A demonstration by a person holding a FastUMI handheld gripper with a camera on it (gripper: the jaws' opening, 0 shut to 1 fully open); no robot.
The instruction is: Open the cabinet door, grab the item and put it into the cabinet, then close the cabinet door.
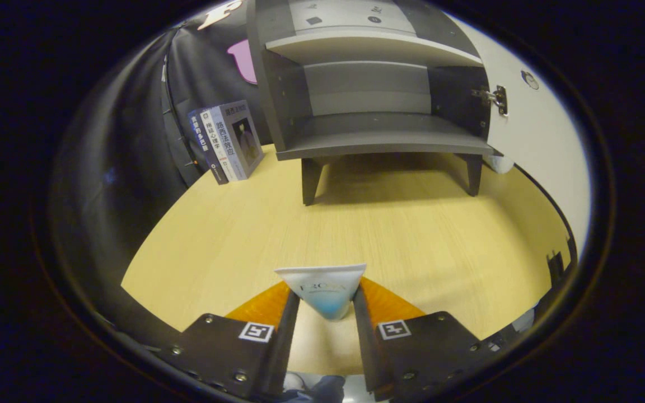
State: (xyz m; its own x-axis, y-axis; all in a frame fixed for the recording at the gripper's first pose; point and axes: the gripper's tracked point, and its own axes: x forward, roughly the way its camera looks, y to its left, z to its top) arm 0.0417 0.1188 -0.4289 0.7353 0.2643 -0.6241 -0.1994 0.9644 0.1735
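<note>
Two fingers of the gripper are grasping a tube, pinching its narrow end so the wide crimped end is pointing toward the cabinet; the tube is hanging above the bench, well apart from the cabinet at the far side; the door is standing open on the right, and books are leaning far left; the soft tube could be slipping or sagging, then catching the lower shelf edge on entry.
</note>
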